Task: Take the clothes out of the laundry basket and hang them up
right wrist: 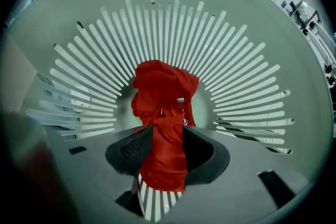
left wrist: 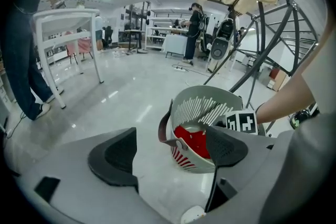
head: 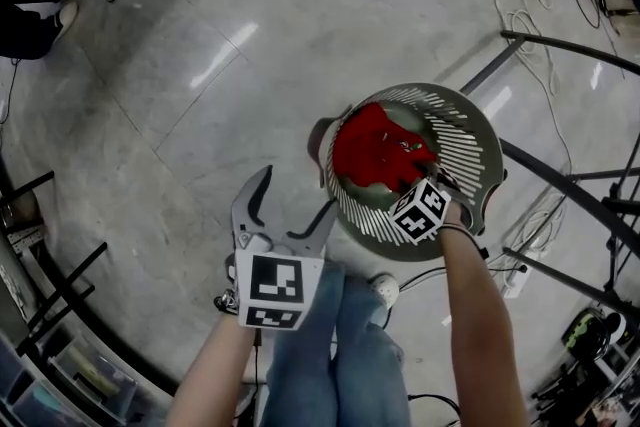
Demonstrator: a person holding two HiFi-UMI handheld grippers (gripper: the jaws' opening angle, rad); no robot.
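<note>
Right gripper (right wrist: pixel 167 150) on garment (right wrist: pixel 163 94) in basket (right wrist: pixel 252 60)

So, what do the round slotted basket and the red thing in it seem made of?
The round pale slotted laundry basket looks like rigid moulded plastic, matte: clean, even slots. The crumpled red garment seems soft fabric, matte: it folds and drapes; weave unclear.

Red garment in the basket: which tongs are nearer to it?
Right. The right tongs grip the red garment inside the laundry basket; the left tongs hang open outside it.
</note>
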